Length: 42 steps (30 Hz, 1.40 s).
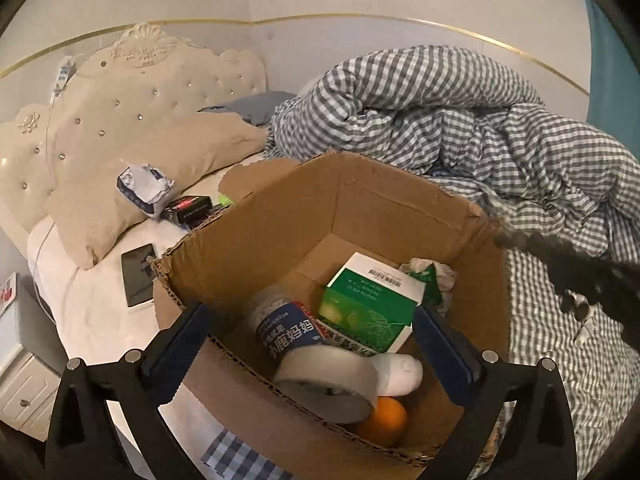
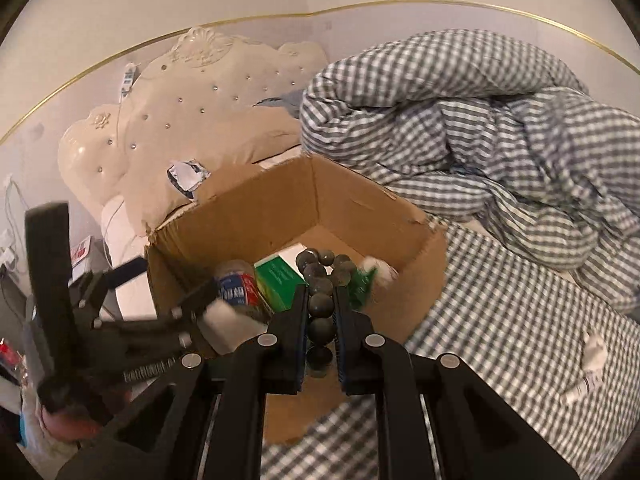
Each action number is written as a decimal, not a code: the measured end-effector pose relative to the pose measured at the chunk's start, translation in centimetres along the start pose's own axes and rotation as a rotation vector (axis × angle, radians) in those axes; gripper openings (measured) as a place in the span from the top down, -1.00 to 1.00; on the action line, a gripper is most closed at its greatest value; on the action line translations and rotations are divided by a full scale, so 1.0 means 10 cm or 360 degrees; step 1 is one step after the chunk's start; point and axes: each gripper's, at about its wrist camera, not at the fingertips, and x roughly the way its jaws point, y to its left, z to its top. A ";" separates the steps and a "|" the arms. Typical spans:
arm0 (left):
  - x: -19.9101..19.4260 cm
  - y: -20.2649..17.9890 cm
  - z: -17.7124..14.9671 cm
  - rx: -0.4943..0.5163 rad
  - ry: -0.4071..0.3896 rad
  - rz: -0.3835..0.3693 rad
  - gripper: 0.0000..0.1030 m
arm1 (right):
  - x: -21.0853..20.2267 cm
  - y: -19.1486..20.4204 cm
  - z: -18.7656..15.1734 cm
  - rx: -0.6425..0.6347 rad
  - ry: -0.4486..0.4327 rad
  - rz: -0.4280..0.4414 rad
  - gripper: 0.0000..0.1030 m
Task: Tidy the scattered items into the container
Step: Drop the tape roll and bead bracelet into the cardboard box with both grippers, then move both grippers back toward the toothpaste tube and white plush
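An open cardboard box (image 1: 248, 240) stands on the bed; it also shows in the right wrist view (image 2: 360, 208). Inside lie a green carton (image 1: 372, 304), a plastic bottle (image 1: 280, 324), a roll of grey tape (image 1: 332, 380), a white sock (image 1: 400, 372), an orange (image 1: 384, 420) and a crumpled wrapper (image 1: 432, 276). My left gripper (image 1: 316, 340) is open over the box's near edge, the tape roll between its jaws and apart from both. My right gripper (image 2: 322, 304) is shut on a string of dark beads (image 2: 320, 280) above the box.
On the bed left of the box lie a tissue pack (image 1: 146, 188), a dark small box (image 1: 188, 208) and a phone (image 1: 138, 274). A checked duvet (image 1: 460, 120) is heaped behind. A white crumpled item (image 2: 592, 356) lies on the checked sheet at the right.
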 end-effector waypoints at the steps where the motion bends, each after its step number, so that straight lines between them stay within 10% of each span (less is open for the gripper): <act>1: 0.00 0.00 0.00 -0.0001 0.0003 -0.0006 -1.00 | 0.07 0.04 0.05 -0.0016 -0.0007 0.0026 0.79; 3: 0.01 0.01 -0.01 -0.0011 0.0011 -0.0014 -1.00 | 0.15 0.11 0.13 -0.0032 -0.0064 0.0059 0.70; 6: 0.01 -0.03 -0.03 -0.0011 0.0028 -0.0021 -1.00 | 0.23 0.11 0.18 0.0028 -0.0120 0.0074 -0.99; 20: -0.25 -0.78 -0.07 0.0183 0.0005 -0.0084 -1.00 | -1.03 -0.73 -0.37 0.0250 -0.0471 -0.0147 -0.99; 34: -0.14 -2.80 -0.39 0.0499 0.0038 -0.0429 -1.00 | -2.05 -2.63 -1.75 0.0707 -0.0395 -0.0839 -0.99; 42: 0.40 -3.97 -0.55 0.0662 0.0084 -0.0634 -1.00 | -2.19 -3.42 -2.41 0.1007 -0.0373 -0.0818 -0.99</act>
